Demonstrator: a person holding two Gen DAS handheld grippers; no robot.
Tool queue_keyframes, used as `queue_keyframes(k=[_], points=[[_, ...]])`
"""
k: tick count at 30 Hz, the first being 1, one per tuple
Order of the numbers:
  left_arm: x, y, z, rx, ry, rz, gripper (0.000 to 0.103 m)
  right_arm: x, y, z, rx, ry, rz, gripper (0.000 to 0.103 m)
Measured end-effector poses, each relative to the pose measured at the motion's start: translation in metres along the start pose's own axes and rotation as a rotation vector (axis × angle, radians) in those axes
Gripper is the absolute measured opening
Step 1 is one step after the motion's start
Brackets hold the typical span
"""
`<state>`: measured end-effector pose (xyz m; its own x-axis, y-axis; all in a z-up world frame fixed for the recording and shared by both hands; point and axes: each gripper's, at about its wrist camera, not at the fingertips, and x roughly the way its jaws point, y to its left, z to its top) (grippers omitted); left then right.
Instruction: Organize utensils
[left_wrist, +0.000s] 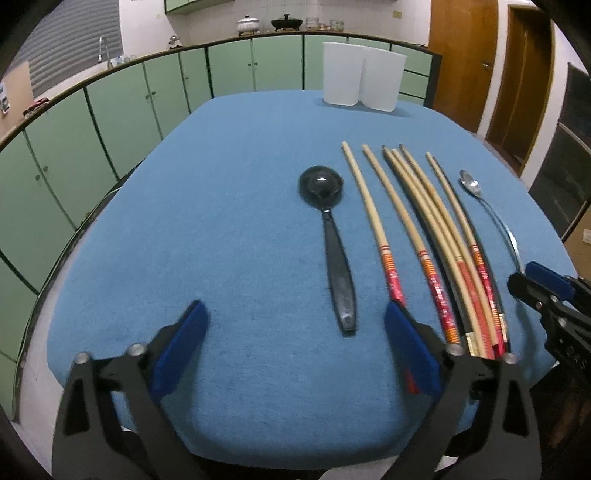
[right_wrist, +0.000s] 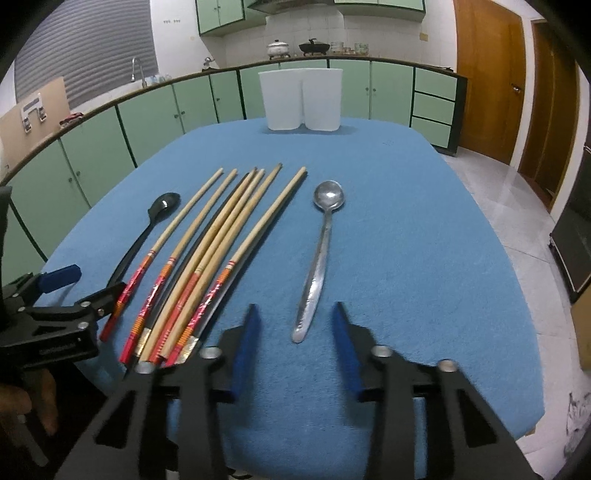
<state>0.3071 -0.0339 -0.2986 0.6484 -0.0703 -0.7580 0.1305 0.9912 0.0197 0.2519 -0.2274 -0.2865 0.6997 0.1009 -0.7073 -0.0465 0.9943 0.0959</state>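
1. Hovering over a blue-covered table (left_wrist: 229, 229), the left hand-held gripper (left_wrist: 295, 332) stands wide, its blue pads empty; the black spoon (left_wrist: 332, 251) lies between and just ahead of them, its handle end nearest, untouched.
2. The right hand-held gripper (right_wrist: 293, 332) has its pads set narrower yet apart, with nothing pressed between them; the handle tip of the steel spoon (right_wrist: 317, 266) lies in line with the gap, just ahead of the pads.
3. The chopsticks (right_wrist: 207, 251) lie in a loose row between the two spoons, their tips pointing away towards two white holders (right_wrist: 300, 101) at the table's far edge, well apart from both grippers.
4. In the left wrist view, the left gripper's right finger covers the near end of one chopstick, and the right gripper's tip overlaps the steel spoon's handle end.
5. In the right wrist view, the left gripper hides the black spoon's handle and the leftmost chopstick's near part; a few fingers show at the lower left edge, dim and cut off.
6. Whether a dark chopstick lies among the pale ones cannot be told for sure.
7. The chopsticks are pale bamboo with red and orange banded ends; the black spoon is glossy with a round bowl; the steel spoon is slim and shiny.
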Motion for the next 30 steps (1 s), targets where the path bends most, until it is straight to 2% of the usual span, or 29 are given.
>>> queue_keyframes(k=[1,2,3,4,6,8,12,15,24,30], points=[[-0.002,-0.002,0.001,0.01,-0.004,-0.004,0.076,0.0,0.0,0.001,0.001,0.002,0.005,0.019],[-0.003,-0.005,0.002,0.02,-0.004,-0.017,0.063,0.001,0.0,0.001,0.001,0.004,0.007,0.012],[-0.004,-0.007,0.003,0.024,-0.003,-0.029,0.049,0.0,0.0,0.001,0.004,0.005,0.01,0.012],[-0.004,-0.009,0.005,0.027,0.001,-0.049,0.043,0.001,-0.001,0.002,0.012,0.007,0.015,0.012],[-0.004,-0.011,0.007,0.03,0.011,-0.078,0.024,-0.001,-0.002,0.003,0.022,0.008,0.023,0.01],[-0.004,-0.01,0.009,0.021,0.024,-0.1,0.012,-0.006,-0.003,0.004,0.032,0.0,0.035,0.009],[-0.006,-0.003,0.013,-0.024,0.05,-0.145,0.012,-0.022,-0.003,0.01,0.041,-0.037,0.043,0.009],[-0.014,-0.002,0.016,-0.024,0.043,-0.142,0.012,-0.037,-0.004,0.02,0.048,-0.077,0.047,0.009],[-0.05,0.003,0.047,-0.03,-0.039,-0.156,0.012,-0.066,-0.002,0.056,0.012,-0.169,0.049,0.008],[-0.064,0.005,0.081,-0.002,-0.098,-0.167,0.012,-0.066,-0.003,0.082,-0.027,-0.164,0.055,0.008]])
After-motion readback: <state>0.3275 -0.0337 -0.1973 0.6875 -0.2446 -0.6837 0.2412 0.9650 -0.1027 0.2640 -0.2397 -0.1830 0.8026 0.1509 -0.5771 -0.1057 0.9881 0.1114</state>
